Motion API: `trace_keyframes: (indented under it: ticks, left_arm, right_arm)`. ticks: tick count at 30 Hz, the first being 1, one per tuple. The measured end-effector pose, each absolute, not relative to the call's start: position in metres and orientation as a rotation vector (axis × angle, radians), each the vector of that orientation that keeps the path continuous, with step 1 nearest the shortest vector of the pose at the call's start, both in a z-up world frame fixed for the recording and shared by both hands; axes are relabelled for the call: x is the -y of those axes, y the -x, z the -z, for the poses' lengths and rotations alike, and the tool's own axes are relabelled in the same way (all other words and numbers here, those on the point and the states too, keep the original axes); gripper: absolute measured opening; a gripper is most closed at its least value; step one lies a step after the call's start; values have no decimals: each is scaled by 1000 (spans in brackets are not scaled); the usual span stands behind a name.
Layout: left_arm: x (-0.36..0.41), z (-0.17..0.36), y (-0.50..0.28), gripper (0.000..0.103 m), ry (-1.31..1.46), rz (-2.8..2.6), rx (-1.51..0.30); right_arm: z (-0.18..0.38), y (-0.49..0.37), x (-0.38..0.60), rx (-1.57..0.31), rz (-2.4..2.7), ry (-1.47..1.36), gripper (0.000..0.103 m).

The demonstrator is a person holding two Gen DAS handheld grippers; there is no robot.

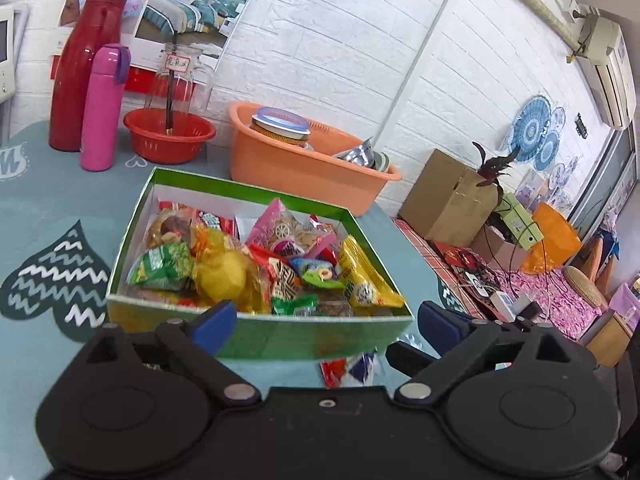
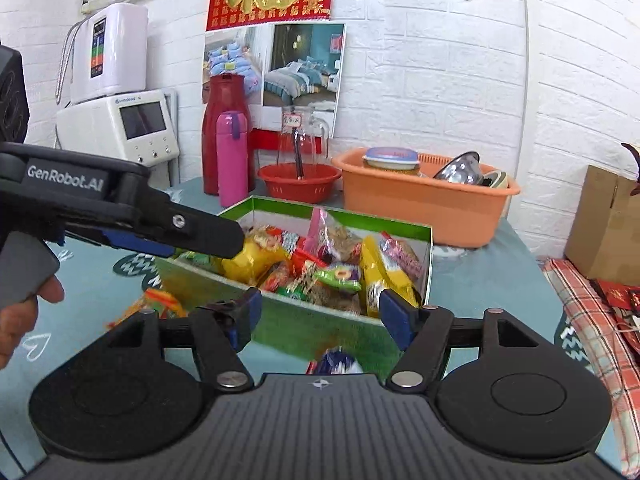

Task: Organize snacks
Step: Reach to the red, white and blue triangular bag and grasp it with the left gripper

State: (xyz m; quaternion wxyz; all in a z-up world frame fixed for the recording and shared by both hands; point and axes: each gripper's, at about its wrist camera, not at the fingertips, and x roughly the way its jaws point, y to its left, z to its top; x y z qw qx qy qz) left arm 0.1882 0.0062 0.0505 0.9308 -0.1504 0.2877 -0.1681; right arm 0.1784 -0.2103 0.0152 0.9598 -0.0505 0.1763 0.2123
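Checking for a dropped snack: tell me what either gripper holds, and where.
Nothing: the left gripper and right gripper are both open and empty.

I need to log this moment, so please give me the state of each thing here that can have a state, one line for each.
green box: lid off, full of snack packets
red-blue packet: on the table, outside the box
left gripper: jaws open, empty
right gripper: jaws open, empty
pink bottle: upright, capped
orange tub: holds a lidded container

The green box (image 1: 256, 336) looks like glossy cardboard, stuffed with shiny crinkled plastic snack packets (image 1: 224, 272). The orange tub (image 1: 288, 164) and red basket (image 1: 168, 138) are smooth plastic; the tablecloth (image 1: 60, 200) is matt.
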Motion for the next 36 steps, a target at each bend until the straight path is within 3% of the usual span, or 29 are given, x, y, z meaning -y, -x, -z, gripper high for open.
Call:
trace_keyframes:
  ticks: [6, 16, 17, 18, 20, 24, 29, 32, 34, 36]
  left_arm:
    - [-20, -22, -160, 103, 356, 325, -663]
    - [-50, 3, -130, 103, 395, 282, -718]
    - [-53, 4, -129, 103, 396, 279, -718]
    - [-55, 4, -128, 103, 395, 278, -718]
    - [-56, 5, -127, 103, 390, 280, -717]
    - [-52, 10, -129, 103, 389, 313, -728]
    - [-40, 13, -134, 103, 380, 361, -721]
    - [-30, 10, -147, 103, 356, 374, -692]
    - [-22, 8, -159, 103, 330, 382, -673]
    - [-14, 11, -173, 103, 311, 384, -672]
  right_arm:
    - [11, -169, 216, -437, -434, 146, 103]
    - [51, -234, 208, -566, -352, 74, 103]
    - [54, -238, 207, -584, -356, 65, 98]
    - [56, -239, 205, -608, -378, 49, 79]
    - [55, -229, 197, -620, -463, 39, 50]
    - [54, -193, 173, -644, -626, 77, 43]
    - [53, -153, 161, -620, -697, 108, 47]
    - [49, -148, 164, -590, -664, 108, 65]
    - [46, -154, 168, -575, -627, 87, 90]
    - [45, -158, 173, -569, -604, 69, 93]
